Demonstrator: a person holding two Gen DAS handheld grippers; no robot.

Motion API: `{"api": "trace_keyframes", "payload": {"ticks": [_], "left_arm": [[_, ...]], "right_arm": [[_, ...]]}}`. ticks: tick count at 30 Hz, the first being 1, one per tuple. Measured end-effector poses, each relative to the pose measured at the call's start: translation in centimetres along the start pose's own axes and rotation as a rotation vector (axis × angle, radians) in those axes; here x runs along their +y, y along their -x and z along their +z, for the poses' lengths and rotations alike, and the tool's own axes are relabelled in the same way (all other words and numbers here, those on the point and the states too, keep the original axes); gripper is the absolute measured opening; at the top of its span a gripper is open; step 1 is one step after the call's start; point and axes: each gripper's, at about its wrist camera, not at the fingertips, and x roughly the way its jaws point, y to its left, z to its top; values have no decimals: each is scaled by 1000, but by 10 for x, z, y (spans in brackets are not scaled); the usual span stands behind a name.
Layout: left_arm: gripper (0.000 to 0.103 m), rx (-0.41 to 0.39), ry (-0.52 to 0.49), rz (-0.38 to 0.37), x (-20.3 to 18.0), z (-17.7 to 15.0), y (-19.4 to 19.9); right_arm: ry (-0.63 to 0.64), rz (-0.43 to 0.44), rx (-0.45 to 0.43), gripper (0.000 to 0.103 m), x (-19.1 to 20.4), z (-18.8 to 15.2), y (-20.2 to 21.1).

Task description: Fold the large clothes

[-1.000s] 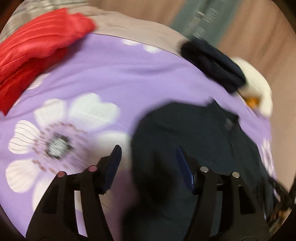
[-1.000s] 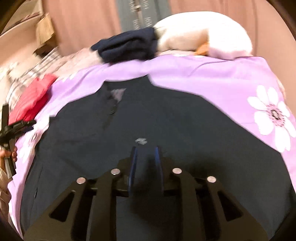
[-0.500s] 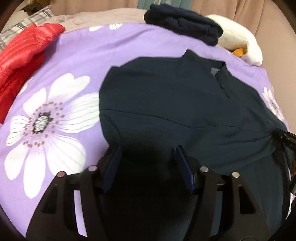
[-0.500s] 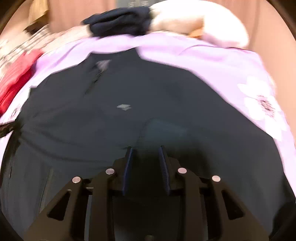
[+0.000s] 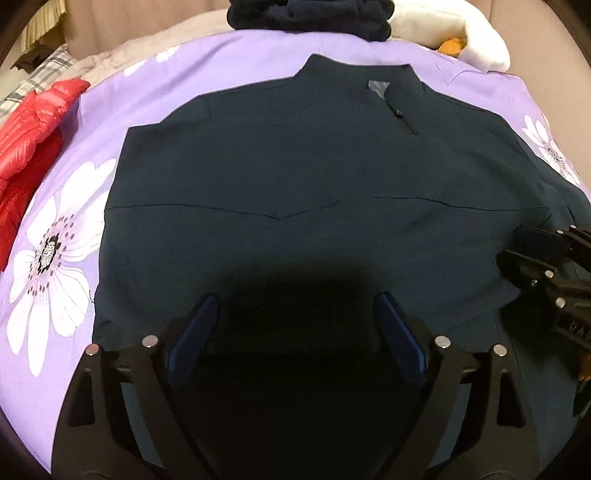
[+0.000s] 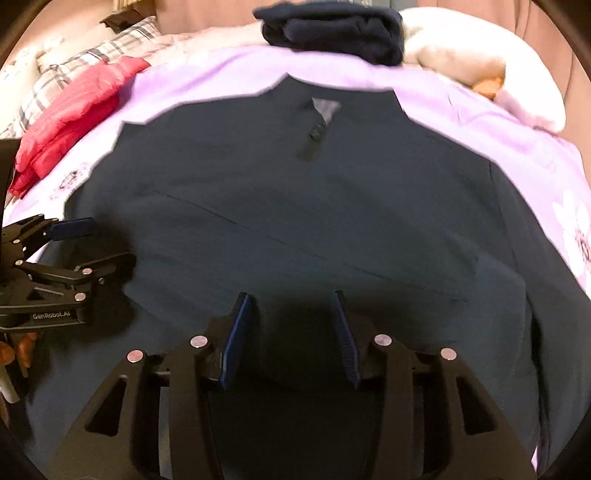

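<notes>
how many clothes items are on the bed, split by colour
dark navy: 2, the spread-out jacket and the folded navy garment behind its collar
red: 1, the red puffer jacket at the left edge
total: 3

A dark jacket [image 5: 295, 192] lies flat on the purple flowered bedspread [image 5: 92, 155], collar far. The left hand-held gripper [image 5: 295, 317] hovers over its near part, jaws wide apart — the right hand-held gripper [image 5: 535, 254] sits at the jacket's right edge. A red jacket [image 5: 29, 125] lies far left.
</notes>
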Motion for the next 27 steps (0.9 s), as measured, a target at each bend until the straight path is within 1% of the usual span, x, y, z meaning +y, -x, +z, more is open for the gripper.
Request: {"api": "trace_keyframes", "payload": {"ticks": [3, 6, 7, 9, 13, 14, 16, 18, 23, 27], "left_arm": [[90, 12, 4, -1, 3, -2, 3], [89, 26, 13, 20, 6, -6, 10], [89, 26, 20, 19, 7, -7, 14], [89, 18, 32, 6, 8, -13, 29], [90, -12, 38, -7, 3, -27, 58], [91, -17, 40, -8, 1, -31, 64], [97, -35, 43, -10, -6, -41, 81], [101, -57, 46, -10, -14, -51, 99], [101, -63, 51, -30, -32, -72, 126], [101, -52, 53, -51, -51, -91, 147]], "right_arm": [[-55, -39, 2, 48, -27, -6, 7], [-109, -17, -13, 47, -46, -14, 24], [-118, -24, -26, 47, -48, -16, 31], [-122, -64, -60, 49, -48, -21, 49], [-133, -25, -97, 51, -40, -37, 81], [-138, -19, -105, 52, -37, -42, 89], [-159, 16, -119, 58, -33, -54, 103], [-184, 45, -129, 64, -32, -65, 116], [-240, 107, -115, 75, -30, -97, 140], [-249, 125, -116, 80, -25, -121, 157]]}}
